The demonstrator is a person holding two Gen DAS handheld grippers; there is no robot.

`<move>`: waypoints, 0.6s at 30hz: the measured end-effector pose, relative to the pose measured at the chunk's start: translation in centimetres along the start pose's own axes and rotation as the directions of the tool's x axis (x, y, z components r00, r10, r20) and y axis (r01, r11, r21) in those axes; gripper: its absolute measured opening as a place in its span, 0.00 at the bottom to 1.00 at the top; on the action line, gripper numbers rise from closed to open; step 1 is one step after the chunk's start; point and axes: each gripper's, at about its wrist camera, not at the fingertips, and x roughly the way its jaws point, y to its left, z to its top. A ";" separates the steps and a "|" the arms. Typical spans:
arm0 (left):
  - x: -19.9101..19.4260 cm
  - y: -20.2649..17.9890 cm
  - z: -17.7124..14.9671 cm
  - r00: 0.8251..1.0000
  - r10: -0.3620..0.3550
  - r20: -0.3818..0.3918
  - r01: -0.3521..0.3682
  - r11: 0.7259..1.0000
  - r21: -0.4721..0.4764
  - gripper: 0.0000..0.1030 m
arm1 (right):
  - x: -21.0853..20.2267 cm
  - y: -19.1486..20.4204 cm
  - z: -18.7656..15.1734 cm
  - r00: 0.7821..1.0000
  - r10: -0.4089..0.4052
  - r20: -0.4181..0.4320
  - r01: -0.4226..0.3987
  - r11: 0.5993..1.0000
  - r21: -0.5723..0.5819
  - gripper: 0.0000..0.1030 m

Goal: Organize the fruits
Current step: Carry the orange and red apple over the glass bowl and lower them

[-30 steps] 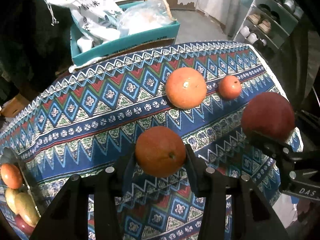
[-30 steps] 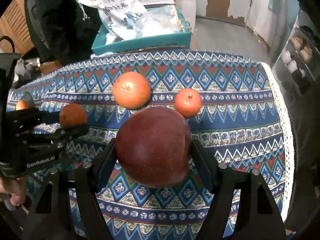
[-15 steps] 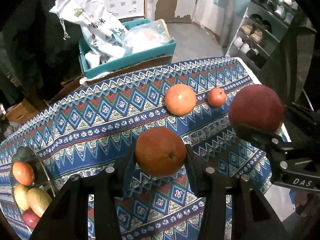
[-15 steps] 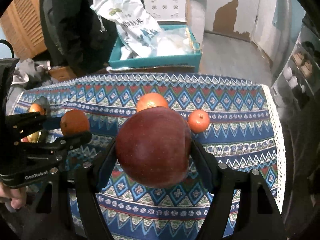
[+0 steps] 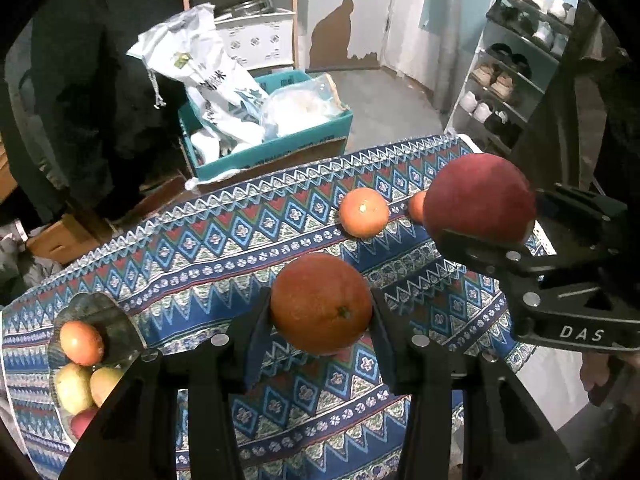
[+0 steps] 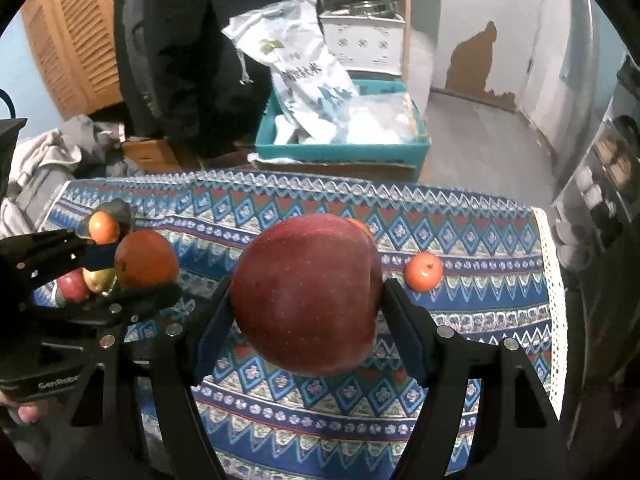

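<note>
The left gripper (image 5: pixel 322 312) clamps an orange (image 5: pixel 321 302) and the right gripper (image 6: pixel 306 300) a red apple (image 6: pixel 306 294), both above the surface (image 5: pixel 224 248). Close together, they could collide, dislodging either round fruit before reaching the bowl (image 5: pixel 120 320).

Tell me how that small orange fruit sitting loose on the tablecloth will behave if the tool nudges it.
The small orange fruit is round and rests free on the flat tablecloth, so it will probably roll. It sits near the cloth's edge, so it might roll off.
</note>
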 end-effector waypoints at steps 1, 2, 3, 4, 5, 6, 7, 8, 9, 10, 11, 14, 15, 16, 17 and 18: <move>-0.4 0.2 -0.1 1.000 0.003 0.005 -0.003 1.000 -0.003 0.46 | -0.1 0.3 0.1 1.000 0.004 0.003 -0.004 1.000 -0.004 0.71; -0.7 0.4 -0.2 1.000 0.007 0.010 -0.007 1.000 -0.004 0.46 | -0.3 0.7 0.3 1.000 0.007 0.009 -0.007 1.000 -0.011 0.71; -1.1 0.6 -0.3 1.000 0.012 0.017 -0.012 1.000 -0.006 0.46 | -0.4 1.1 0.4 1.000 0.009 0.012 -0.008 1.000 -0.016 0.71; -1.5 0.9 -0.4 1.000 0.019 0.024 -0.018 1.000 -0.007 0.46 | -0.5 1.4 0.6 1.000 0.011 0.016 -0.011 1.000 -0.022 0.71; -1.8 1.1 -0.4 0.999 0.023 0.030 -0.023 1.000 -0.008 0.46 | -0.6 1.9 0.8 1.000 0.015 0.019 -0.014 0.999 -0.029 0.71; -2.1 1.4 -0.5 0.999 0.027 0.036 -0.026 1.000 -0.012 0.46 | -0.8 2.3 0.9 1.000 0.018 0.022 -0.017 0.999 -0.033 0.71; -2.4 1.7 -0.6 0.999 0.028 0.040 -0.028 0.999 -0.017 0.46 | -0.9 2.8 1.1 0.999 0.021 0.026 -0.020 0.999 -0.039 0.71; -2.7 2.1 -0.8 0.999 0.029 0.043 -0.029 0.999 -0.023 0.46 | -1.0 3.3 1.4 0.999 0.026 0.030 -0.024 0.999 -0.047 0.71; -2.9 2.4 -0.9 0.998 0.031 0.046 -0.029 0.999 -0.030 0.46 | -1.0 3.7 1.5 0.999 0.030 0.033 -0.028 0.998 -0.053 0.71; -3.2 2.8 -1.0 0.998 0.032 0.050 -0.031 0.999 -0.036 0.46 | -1.1 4.1 1.7 0.999 0.034 0.036 -0.031 0.998 -0.060 0.71; -3.4 3.1 -1.1 0.998 0.035 0.053 -0.033 0.999 -0.041 0.46 | -1.0 4.7 2.0 0.999 0.040 0.036 -0.038 0.997 -0.069 0.71; -4.0 4.5 -1.7 0.997 0.046 0.060 -0.042 0.997 -0.066 0.46 | -0.8 5.9 2.6 0.998 0.062 0.034 -0.059 0.995 -0.082 0.71; -4.2 4.9 -1.8 0.997 0.048 0.061 -0.043 0.996 -0.074 0.46 | -0.8 6.4 2.8 0.997 0.066 0.034 -0.063 0.994 -0.088 0.71; -4.4 5.3 -2.0 0.997 0.051 0.064 -0.046 0.996 -0.082 0.46 | -0.7 6.8 2.9 0.997 0.069 0.035 -0.065 0.994 -0.093 0.71; -4.6 5.8 -2.2 0.996 0.056 0.067 -0.050 0.995 -0.090 0.46 | -0.6 7.3 3.2 0.997 0.072 0.036 -0.068 0.993 -0.099 0.71; -4.8 6.2 -2.4 0.996 0.059 0.069 -0.052 0.994 -0.098 0.46 | -0.5 7.7 3.4 0.996 0.077 0.036 -0.073 0.992 -0.103 0.70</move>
